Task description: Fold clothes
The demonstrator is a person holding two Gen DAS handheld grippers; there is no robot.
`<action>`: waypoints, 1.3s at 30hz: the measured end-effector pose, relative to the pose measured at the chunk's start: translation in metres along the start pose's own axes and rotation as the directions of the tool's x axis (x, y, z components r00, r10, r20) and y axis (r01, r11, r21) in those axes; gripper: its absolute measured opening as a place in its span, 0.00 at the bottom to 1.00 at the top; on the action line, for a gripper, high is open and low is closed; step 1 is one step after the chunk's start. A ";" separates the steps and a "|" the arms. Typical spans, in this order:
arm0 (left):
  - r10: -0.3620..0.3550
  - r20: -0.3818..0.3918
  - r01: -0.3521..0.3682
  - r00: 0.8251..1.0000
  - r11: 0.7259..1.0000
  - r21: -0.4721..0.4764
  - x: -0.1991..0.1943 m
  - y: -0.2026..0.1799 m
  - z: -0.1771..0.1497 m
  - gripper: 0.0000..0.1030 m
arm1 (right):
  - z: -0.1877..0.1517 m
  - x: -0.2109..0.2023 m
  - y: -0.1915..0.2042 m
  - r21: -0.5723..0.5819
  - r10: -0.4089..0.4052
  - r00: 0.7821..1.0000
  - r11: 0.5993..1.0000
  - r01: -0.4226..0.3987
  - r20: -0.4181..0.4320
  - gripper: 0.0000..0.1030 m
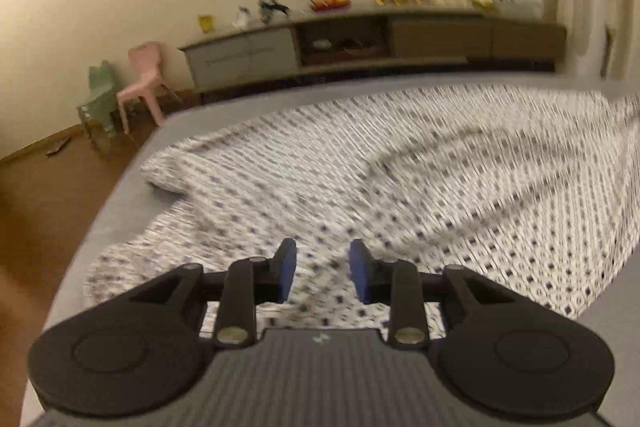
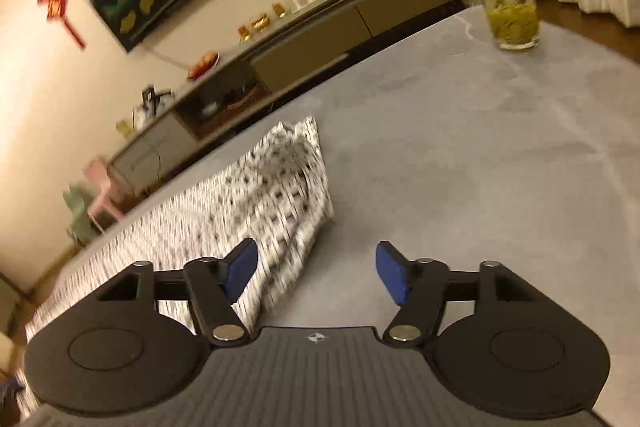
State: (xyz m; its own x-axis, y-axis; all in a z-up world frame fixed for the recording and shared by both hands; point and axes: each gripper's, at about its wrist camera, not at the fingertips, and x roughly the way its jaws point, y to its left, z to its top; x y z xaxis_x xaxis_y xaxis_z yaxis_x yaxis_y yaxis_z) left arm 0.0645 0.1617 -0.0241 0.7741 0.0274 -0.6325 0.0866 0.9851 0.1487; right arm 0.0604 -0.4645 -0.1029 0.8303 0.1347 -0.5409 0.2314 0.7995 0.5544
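A white garment [image 1: 400, 179] printed with small dark squares lies spread and rumpled over a grey table [image 1: 120, 203]. My left gripper [image 1: 323, 273] hovers over its near part, the blue pads a short way apart with only the cloth below showing through the gap. In the right wrist view one end of the garment [image 2: 276, 195] lies bunched on the grey table [image 2: 460, 167]. My right gripper [image 2: 317, 273] stands wide open above the cloth's right edge. Its left finger is over the fabric and its right finger is over bare table. Motion blur smears the cloth.
A glass of yellow-green tea [image 2: 512, 19] stands at the far right of the table. Beyond the table's far edge runs a low sideboard [image 1: 400, 39] with small items on top. A pink chair [image 1: 144, 83] and a green one [image 1: 100, 95] stand on the wooden floor at the left.
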 end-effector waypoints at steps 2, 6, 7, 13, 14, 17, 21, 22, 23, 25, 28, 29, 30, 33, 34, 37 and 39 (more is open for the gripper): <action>0.034 -0.010 -0.034 0.999 0.998 -0.048 0.004 0.017 0.002 0.32 | 0.002 0.022 -0.003 0.038 0.011 1.000 0.999 -0.011 0.007 0.67; 0.066 -0.057 -0.071 0.996 0.992 -0.104 0.023 0.040 0.003 0.31 | -0.001 0.055 -0.001 0.058 0.004 1.000 0.998 -0.004 0.009 0.47; 0.065 -0.064 -0.071 0.996 0.992 -0.101 0.028 0.041 0.003 0.31 | 0.000 0.060 0.000 0.068 0.010 1.000 0.998 -0.010 -0.007 0.27; 0.104 -0.082 -0.110 0.991 0.991 -0.076 0.043 0.052 0.000 0.31 | 0.010 0.036 0.009 0.053 0.059 0.997 0.997 -0.057 -0.040 0.01; 0.115 -0.080 -0.122 0.990 0.989 -0.081 0.043 0.057 0.000 0.31 | 0.014 0.022 0.012 0.043 0.077 0.996 0.996 -0.076 -0.032 0.01; 0.147 -0.080 -0.154 0.986 0.983 -0.094 0.041 0.071 -0.001 0.31 | 0.024 -0.030 0.011 0.047 0.136 0.991 0.990 -0.135 -0.011 0.01; 0.156 -0.113 -0.167 0.981 0.981 -0.103 0.041 0.085 -0.007 0.31 | 0.024 -0.092 -0.020 0.123 0.159 0.987 0.979 -0.160 0.017 0.01; 0.153 -0.126 -0.165 0.980 0.981 -0.097 0.043 0.084 -0.010 0.31 | 0.022 -0.093 -0.028 0.121 0.115 0.993 0.986 -0.114 0.003 0.01; 0.155 -0.137 -0.168 0.978 0.982 -0.089 0.045 0.082 -0.013 0.31 | 0.019 -0.094 -0.037 0.117 0.070 0.997 0.991 -0.068 -0.011 0.01; 0.155 -0.158 -0.168 0.975 0.983 -0.071 0.048 0.079 -0.020 0.31 | 0.013 -0.094 -0.053 0.103 -0.022 0.999 0.994 0.026 -0.042 0.01; 0.153 -0.194 -0.166 0.969 0.985 -0.054 0.051 0.076 -0.030 0.31 | 0.001 -0.087 -0.066 0.020 -0.164 0.983 0.986 0.166 -0.082 0.01; 0.154 -0.207 -0.167 0.966 0.985 -0.047 0.051 0.076 -0.032 0.32 | 0.000 -0.087 -0.068 -0.008 -0.199 0.976 0.980 0.199 -0.084 0.01; 0.155 -0.220 -0.168 0.963 0.985 -0.040 0.051 0.076 -0.035 0.32 | 0.000 -0.087 -0.069 -0.024 -0.223 0.971 0.975 0.221 -0.082 0.01; 0.167 -0.244 -0.178 0.955 0.984 -0.024 0.047 0.083 -0.044 0.32 | -0.006 -0.093 -0.056 -0.169 -0.372 0.928 0.915 0.365 -0.008 0.02; 0.176 -0.247 -0.191 0.953 0.981 -0.036 0.046 0.091 -0.047 0.32 | -0.007 -0.094 -0.047 -0.227 -0.424 0.905 0.878 0.422 0.041 0.03; 0.211 -0.266 -0.239 0.941 0.968 -0.079 0.050 0.118 -0.051 0.32 | -0.012 -0.105 -0.008 -0.341 -0.411 0.896 0.829 0.444 0.169 0.03; 0.221 -0.279 -0.258 0.935 0.961 -0.103 0.057 0.134 -0.050 0.32 | -0.018 -0.107 0.022 -0.393 -0.307 0.935 0.849 0.353 0.175 0.03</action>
State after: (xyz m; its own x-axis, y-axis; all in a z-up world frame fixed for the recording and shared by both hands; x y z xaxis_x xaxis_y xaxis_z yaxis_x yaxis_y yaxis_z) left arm 0.0886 0.3042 -0.0782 0.5680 0.2904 -0.7701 -0.1808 0.9569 0.2275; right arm -0.0322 -0.4506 -0.0445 0.7940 -0.2220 -0.5659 0.2898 0.9566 0.0314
